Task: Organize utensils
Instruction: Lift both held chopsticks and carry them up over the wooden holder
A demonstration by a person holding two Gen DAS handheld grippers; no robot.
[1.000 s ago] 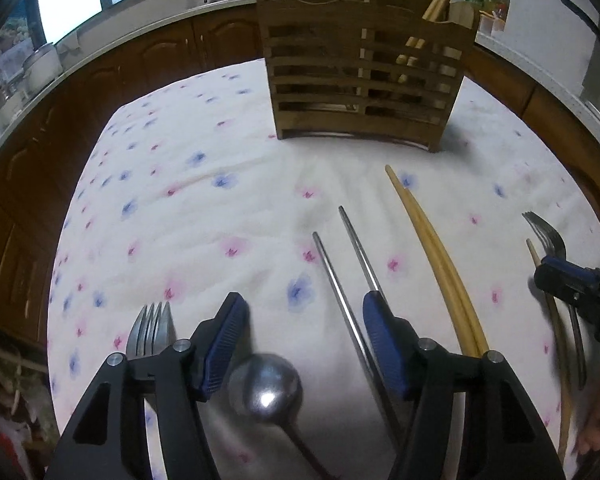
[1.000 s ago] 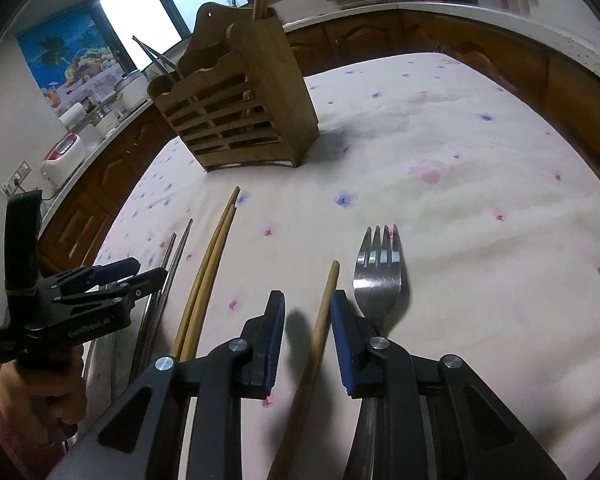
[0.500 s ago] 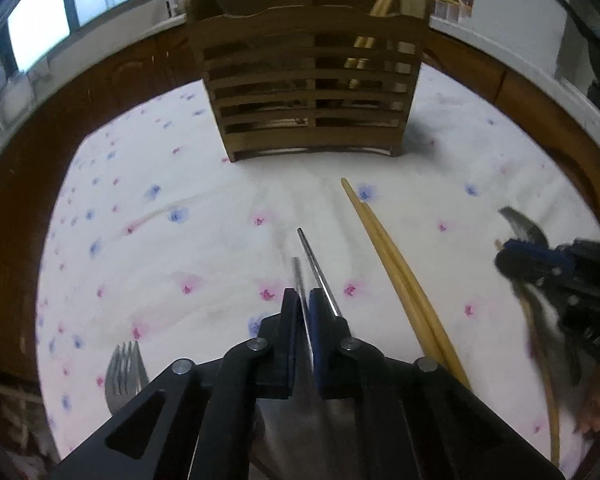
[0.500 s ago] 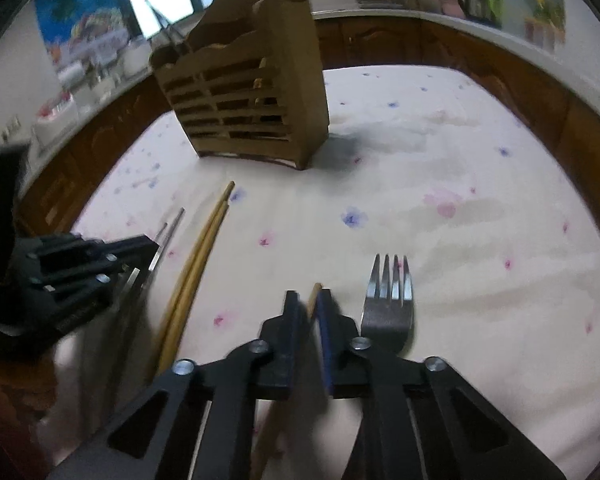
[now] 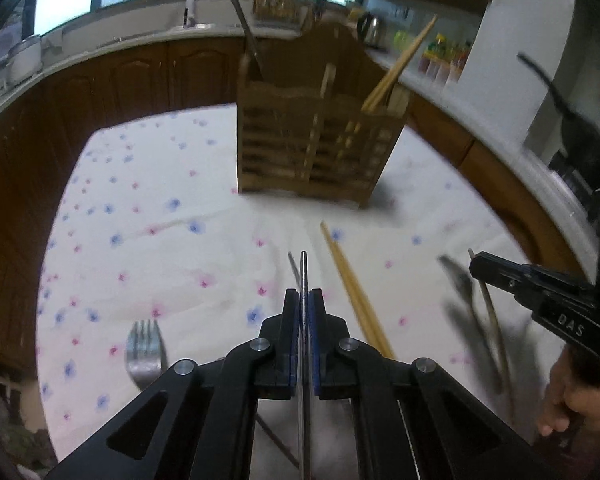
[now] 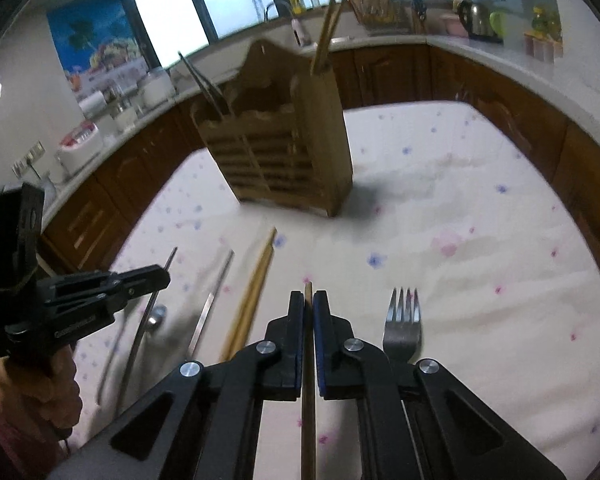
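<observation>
My left gripper point(image 5: 304, 294) is shut on a metal chopstick point(image 5: 304, 270) and holds it above the cloth. A second metal chopstick point(image 5: 293, 266) lies below it. My right gripper point(image 6: 308, 298) is shut on a brown wooden chopstick point(image 6: 308, 290) and holds it above the table. The slatted wooden utensil holder point(image 5: 316, 148) stands at the far middle of the table, with chopsticks in it; it also shows in the right wrist view point(image 6: 280, 148). A pair of light wooden chopsticks point(image 5: 354, 292) lies between the grippers.
The table has a flowered cloth point(image 5: 148, 208). A fork point(image 5: 145, 344) lies at the near left, another fork point(image 6: 403, 320) at the right of the right gripper. A spoon point(image 6: 154, 318) lies near the left gripper. Wooden cabinets and a worktop ring the table.
Both grippers closed from open, the left on a metal chopstick, the right on the brown wooden chopstick, and both have risen off the cloth with them.
</observation>
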